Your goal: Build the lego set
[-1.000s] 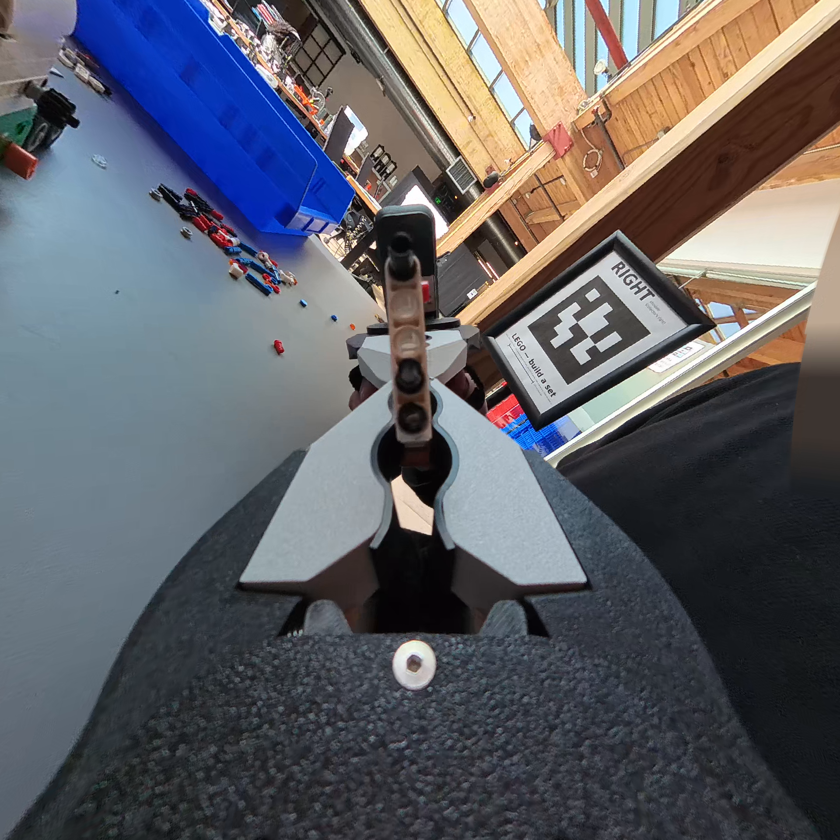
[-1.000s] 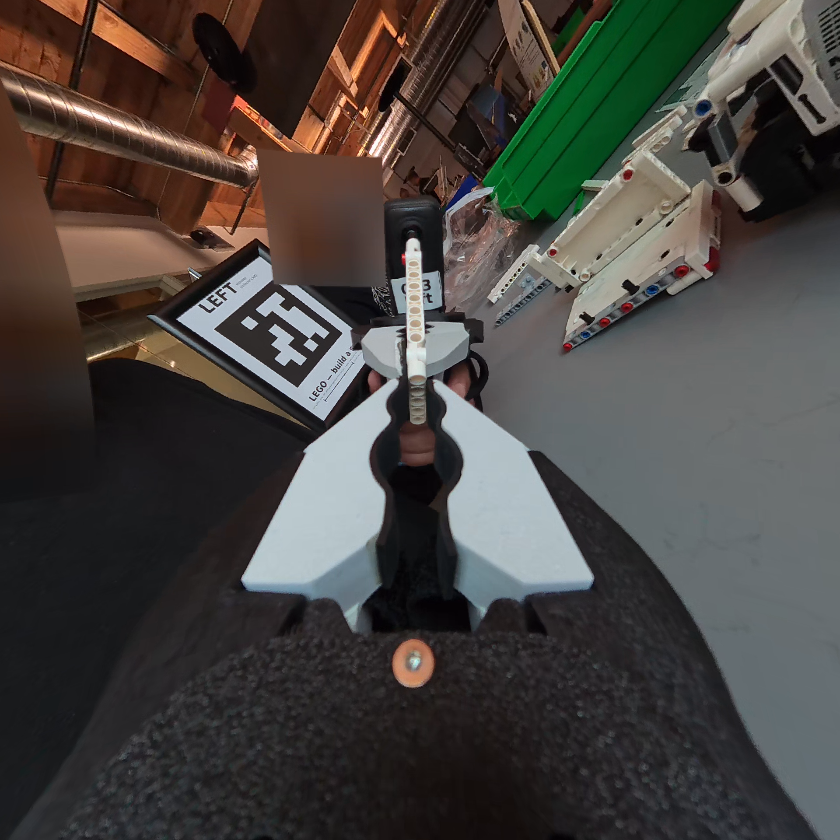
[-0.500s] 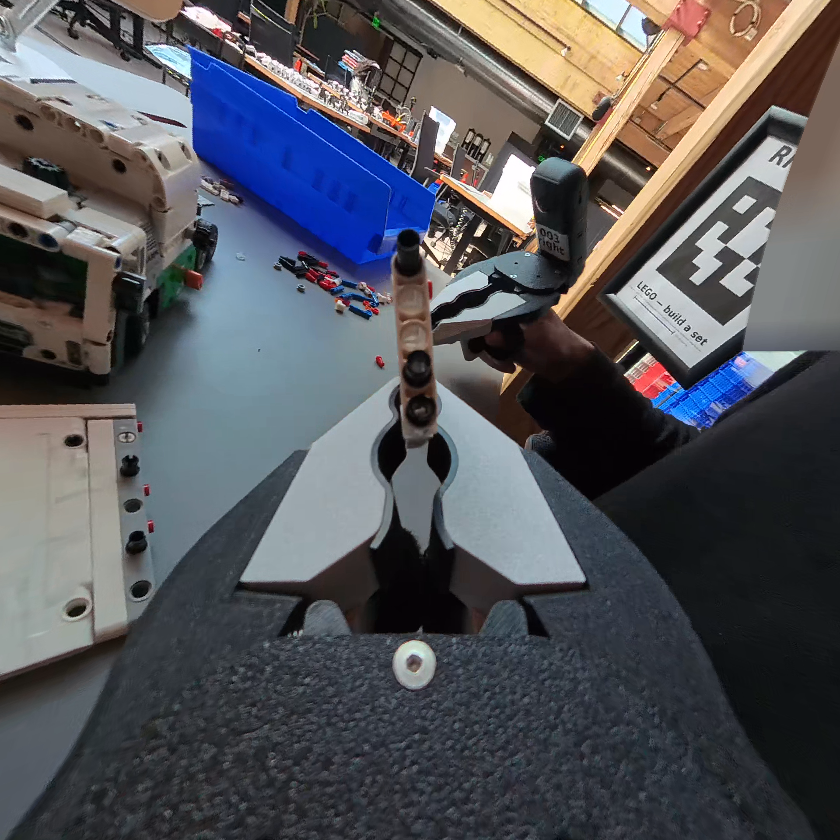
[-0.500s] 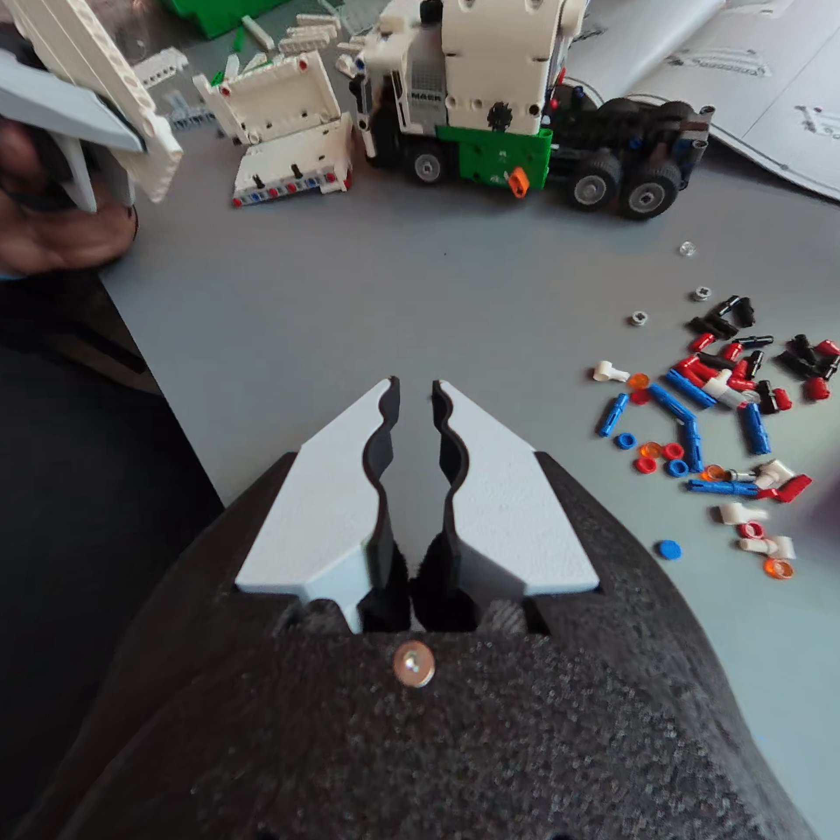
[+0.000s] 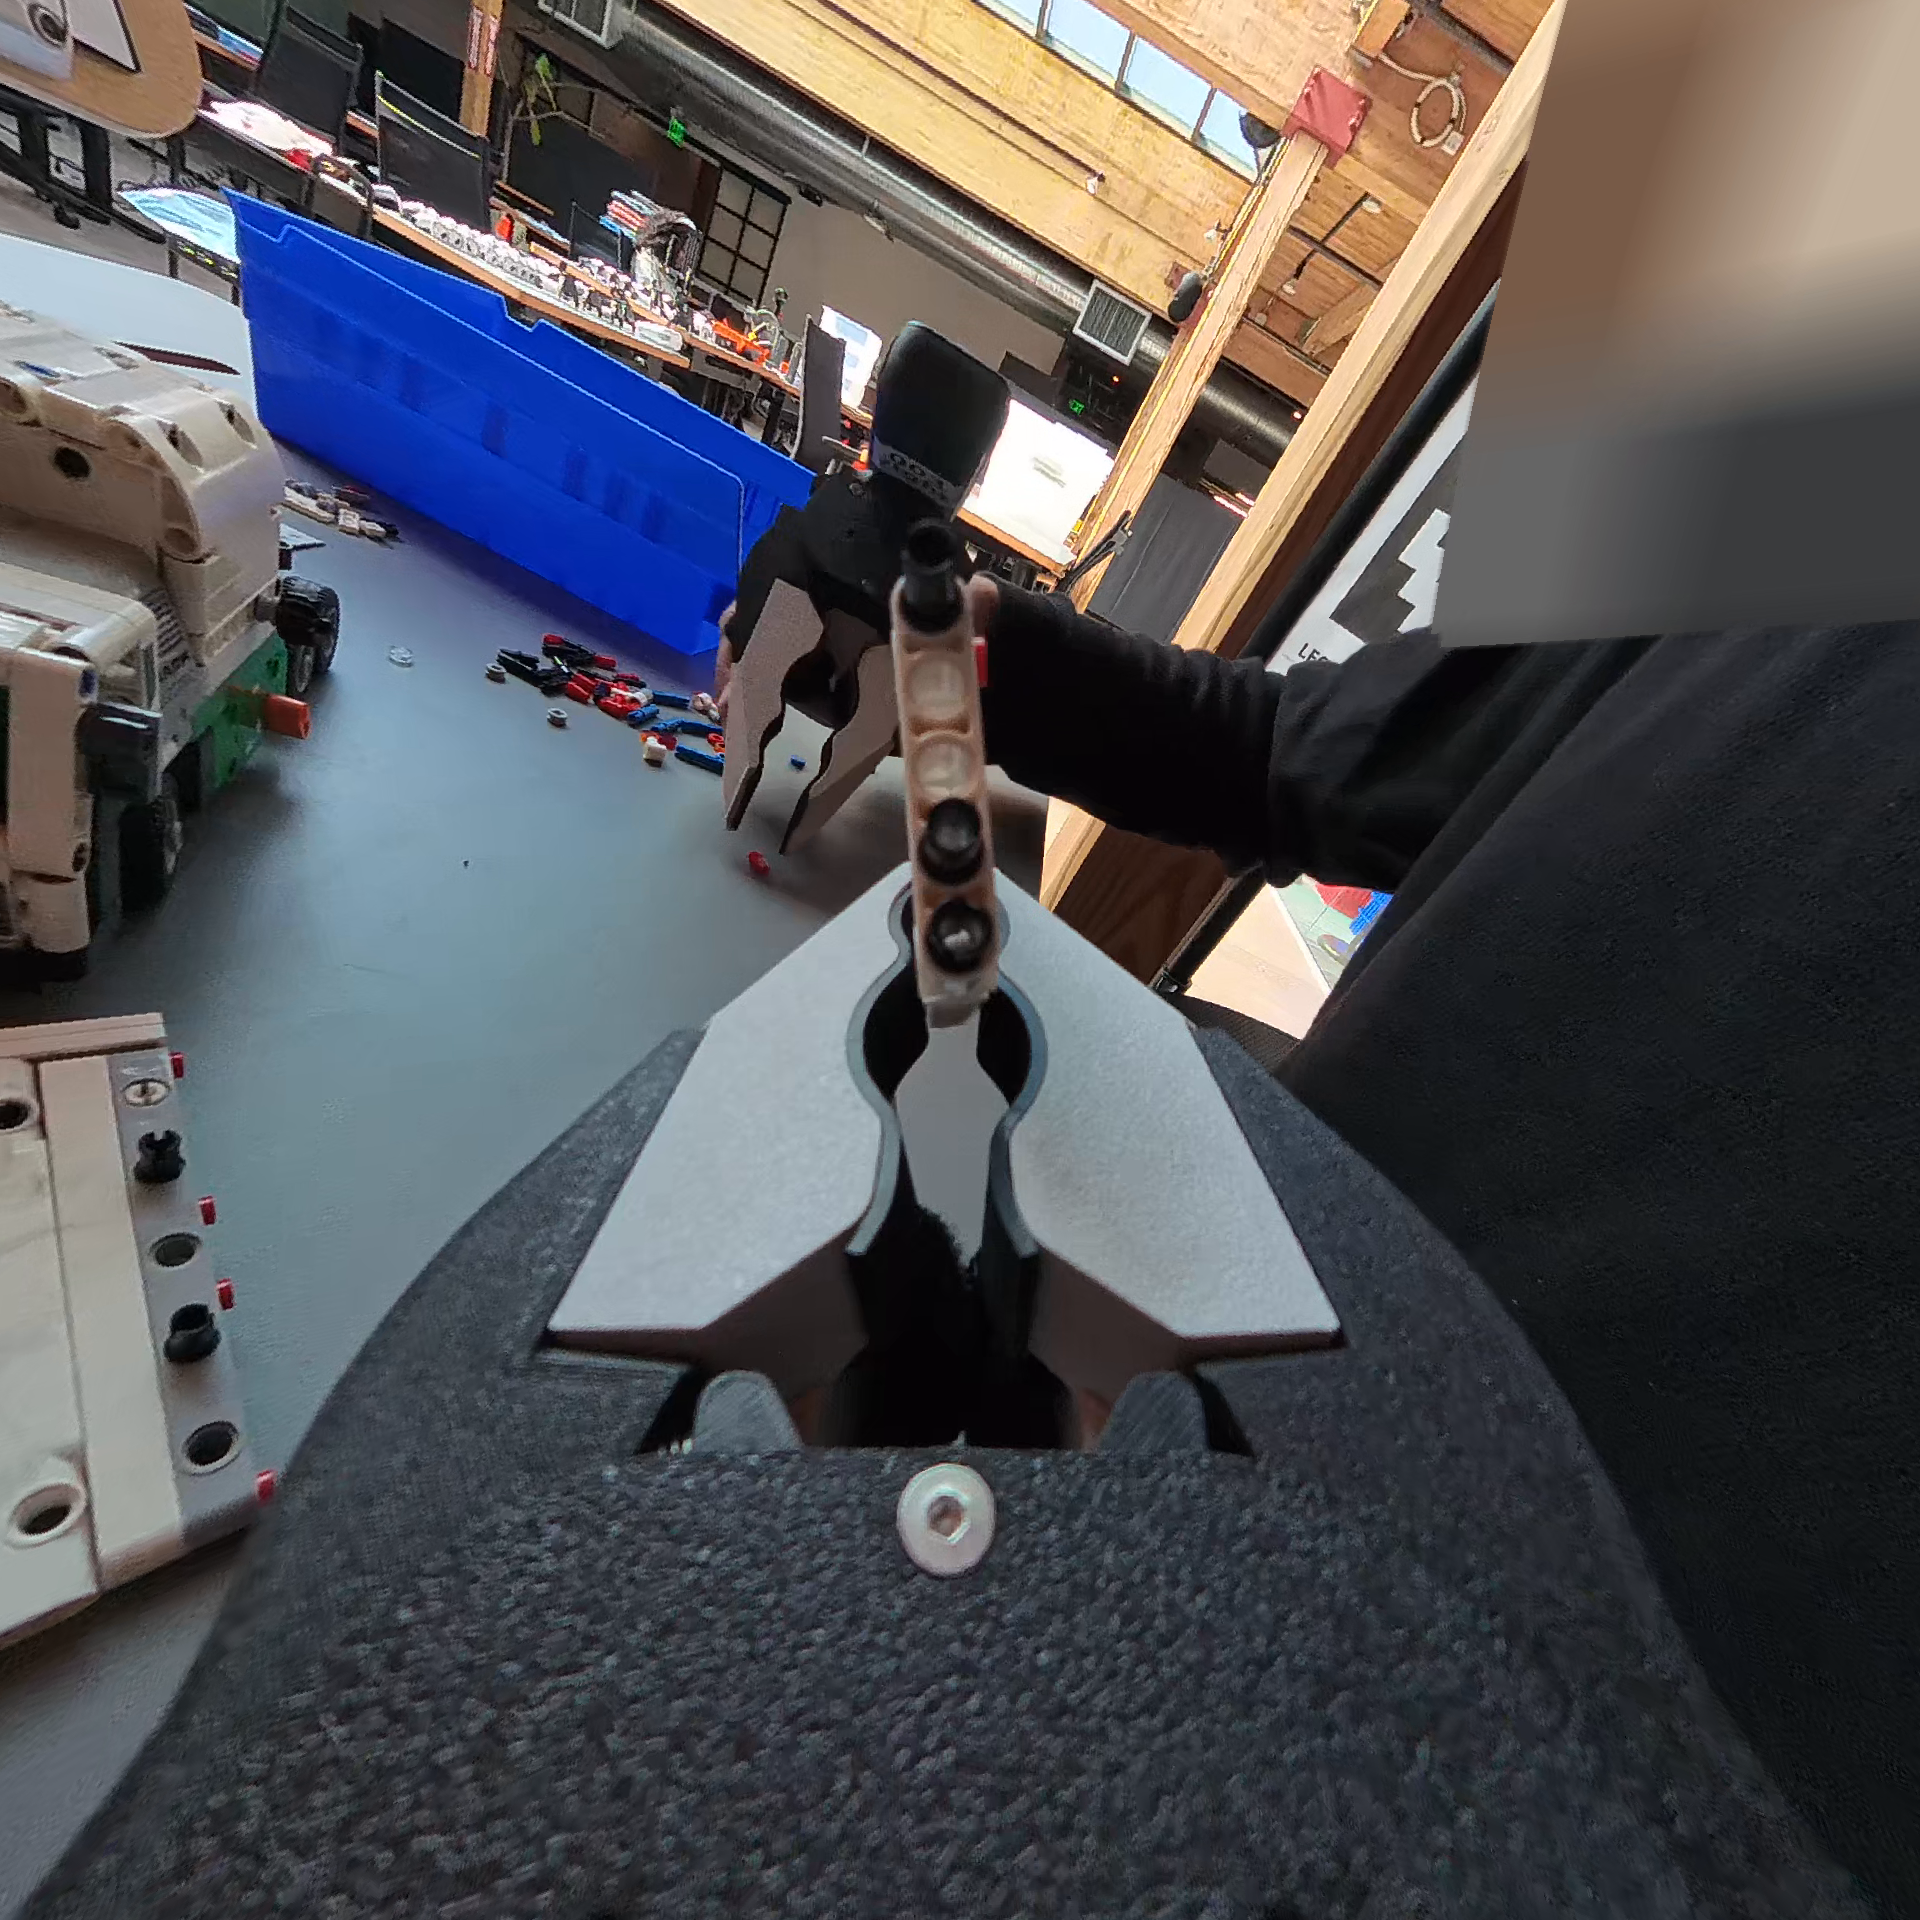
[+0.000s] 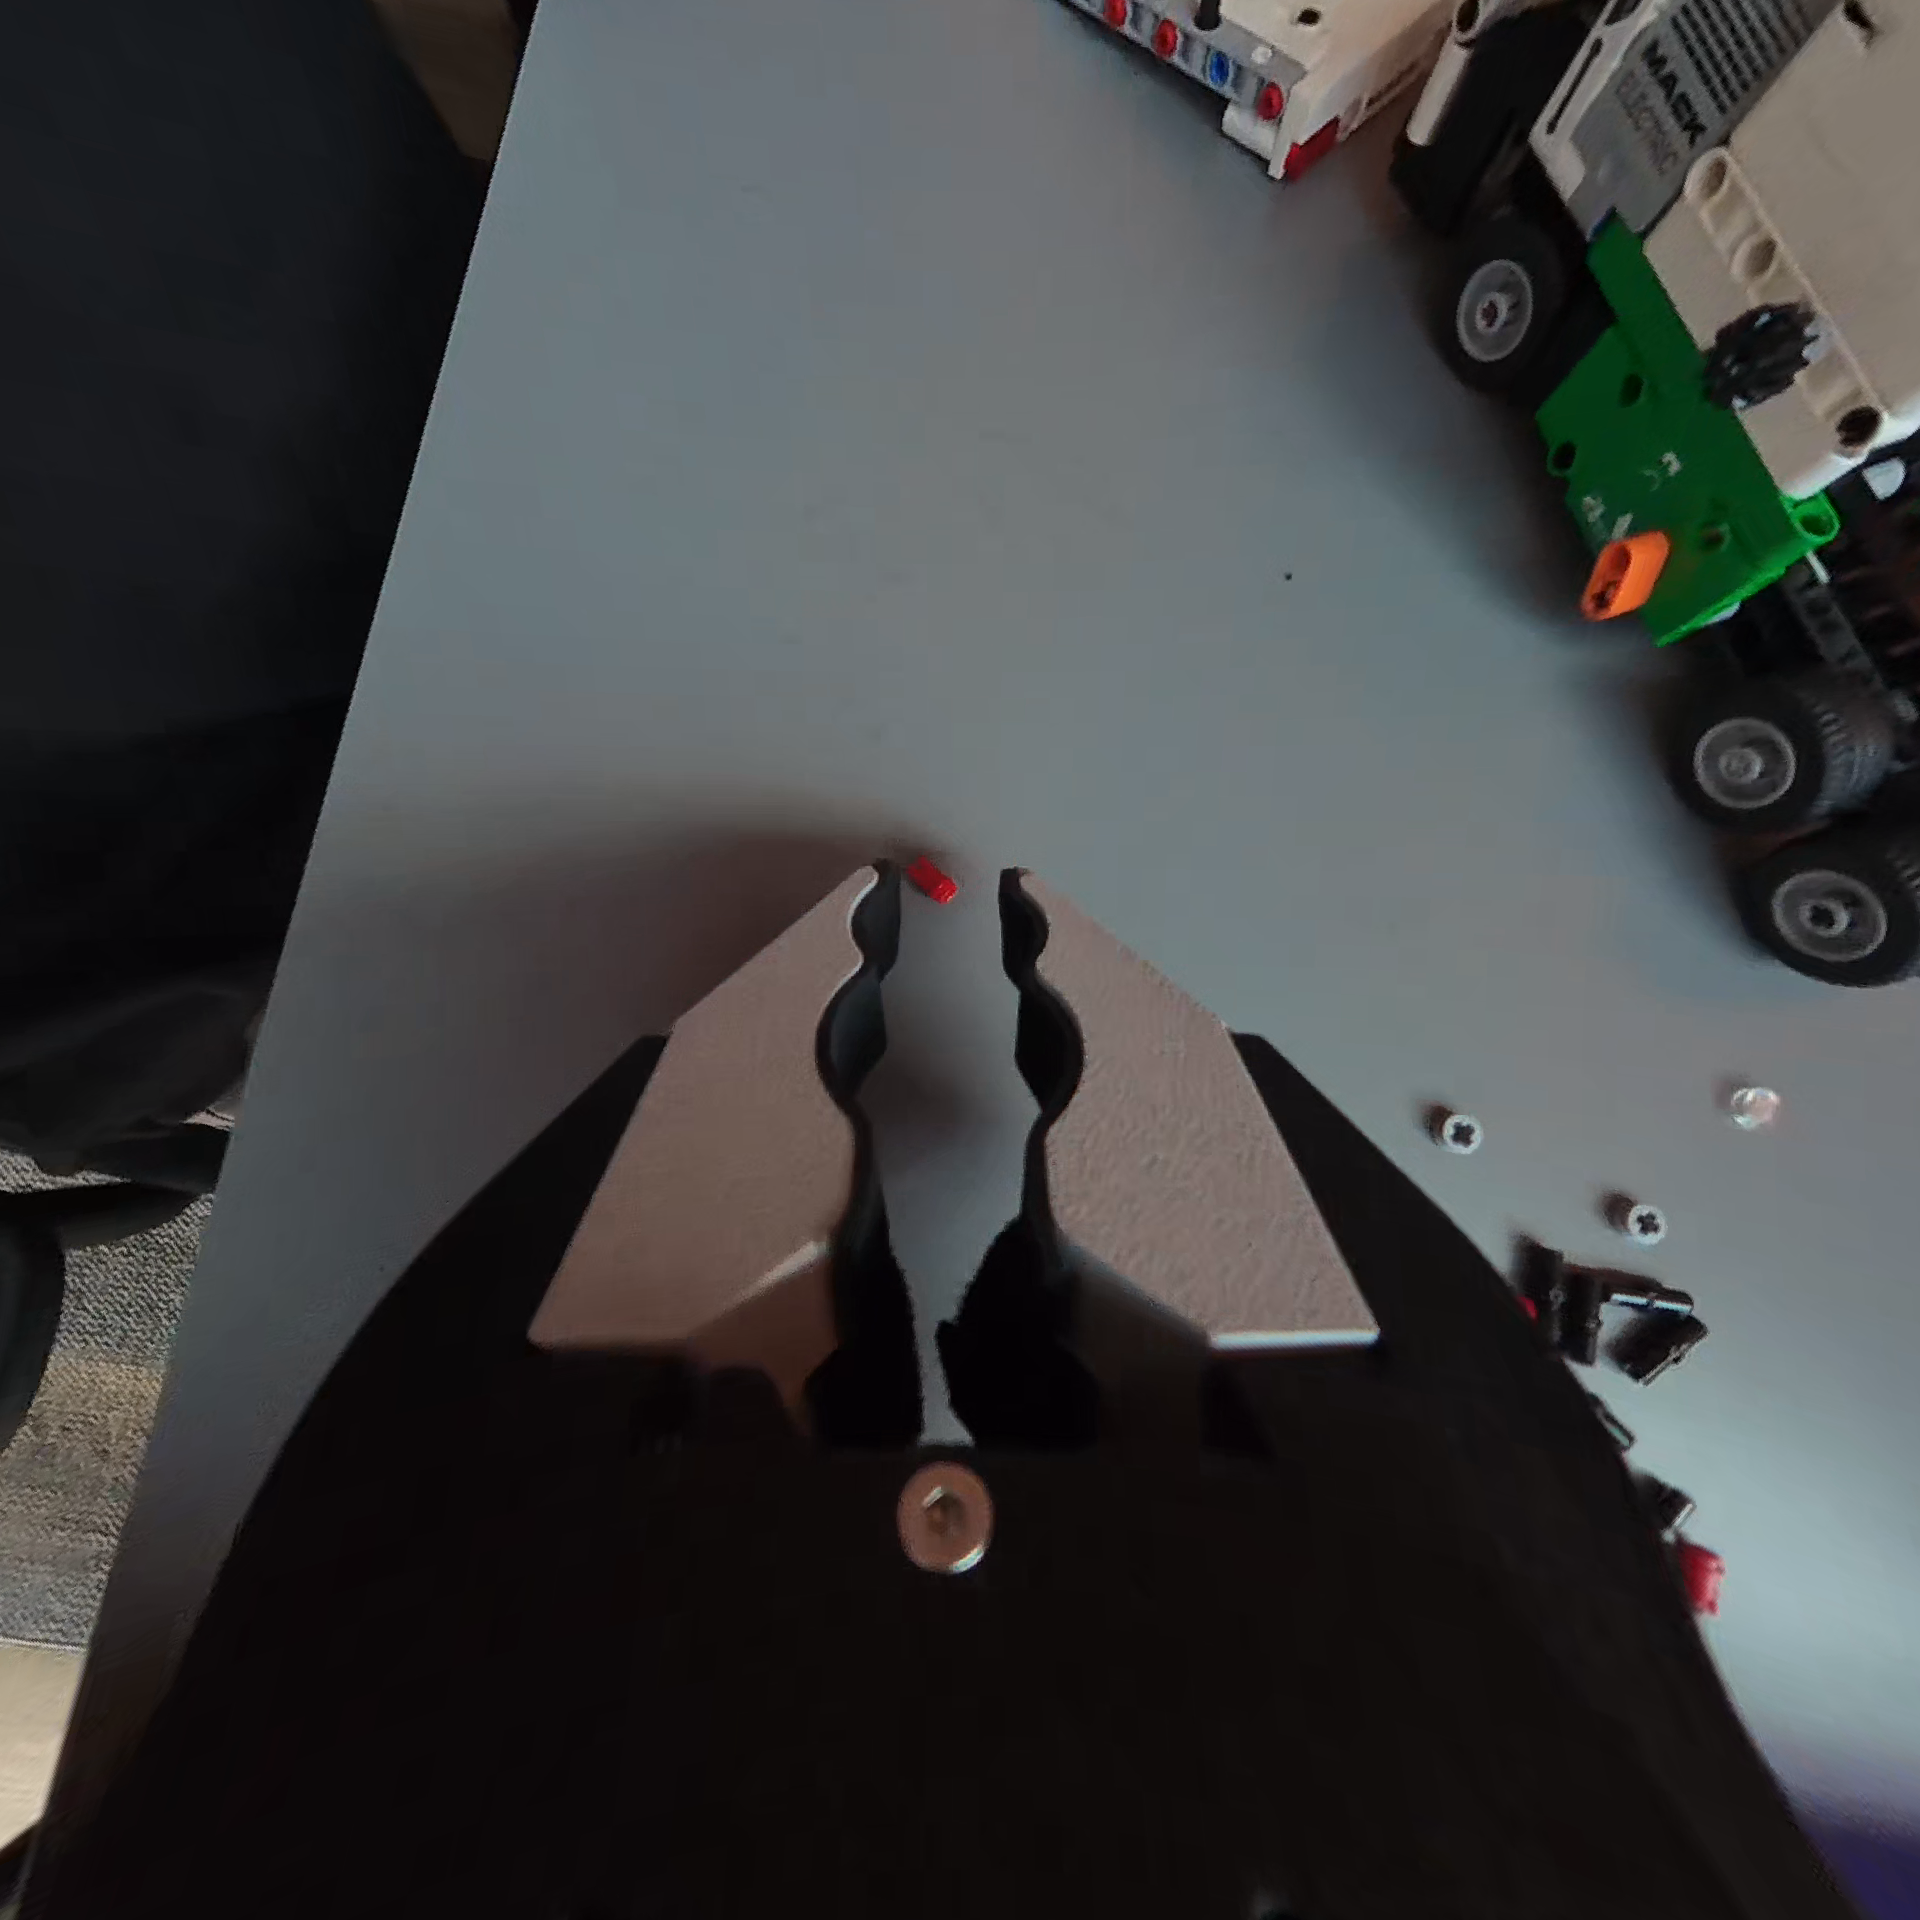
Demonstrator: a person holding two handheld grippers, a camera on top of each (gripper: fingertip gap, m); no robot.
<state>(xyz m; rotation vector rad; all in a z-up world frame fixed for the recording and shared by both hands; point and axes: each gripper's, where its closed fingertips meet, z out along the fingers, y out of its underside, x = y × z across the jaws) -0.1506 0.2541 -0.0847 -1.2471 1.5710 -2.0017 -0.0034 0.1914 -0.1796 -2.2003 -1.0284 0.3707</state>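
Red cylindrical plastic pin [image 6: 931, 879] lies on the grey tabletop [image 6: 935, 468], between the tips of the right claw [image 6: 943, 879], nearer the left tip; the claw stands narrowly apart with no pad pressing on the pin. Left claw [image 5: 943, 966] is clamped on a tan perforated plastic beam [image 5: 943, 790] carrying black pins, held above the tabletop. Beyond stand a white-and-green toy truck [image 6: 1704, 343] and a blue plastic bin [image 5: 499, 447].

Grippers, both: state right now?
Left gripper: closed on a white beam with holes, held upright.
Right gripper: open, holding nothing; a small red piece lies on the table between its fingertips.
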